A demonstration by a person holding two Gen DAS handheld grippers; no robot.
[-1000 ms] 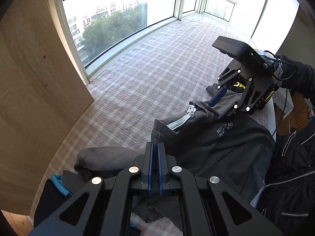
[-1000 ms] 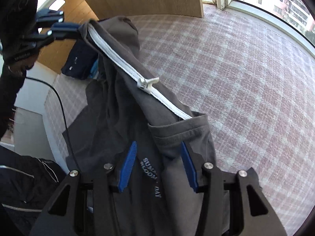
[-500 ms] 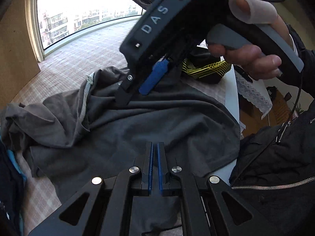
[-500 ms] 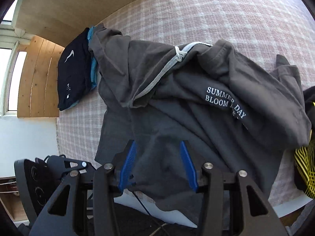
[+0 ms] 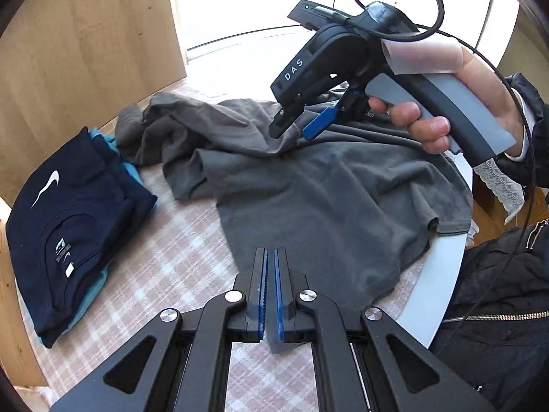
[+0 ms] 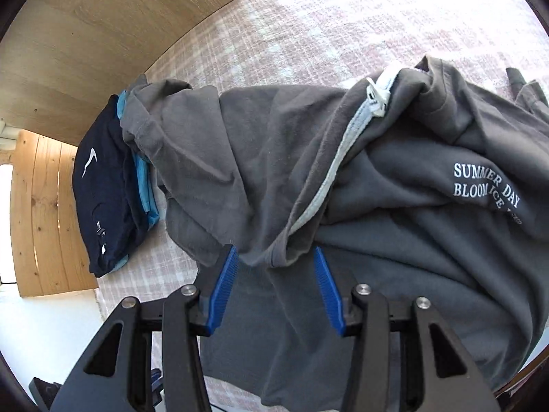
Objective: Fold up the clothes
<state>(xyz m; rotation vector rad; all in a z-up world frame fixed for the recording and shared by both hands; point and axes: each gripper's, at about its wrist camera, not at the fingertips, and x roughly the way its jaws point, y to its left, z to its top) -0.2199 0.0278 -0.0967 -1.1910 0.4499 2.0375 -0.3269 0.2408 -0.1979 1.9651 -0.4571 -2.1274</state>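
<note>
Ahead of the left gripper (image 5: 270, 288), whose jaws stand almost together with nothing between them, the rumpled grey zip-neck sweatshirt (image 5: 326, 185) sprawls on the pink checked cloth (image 5: 178, 261), its length running from far left to near right. The right gripper (image 5: 302, 127) is nearer, hovering over its middle. A folded navy garment pile (image 5: 68, 226) sits left.

Below the right gripper (image 6: 276, 285) — jaws wide, empty — the sweatshirt (image 6: 394, 257) lies crumpled, its pale zipper (image 6: 326, 178) pointing toward the tongs; no container shows.
</note>
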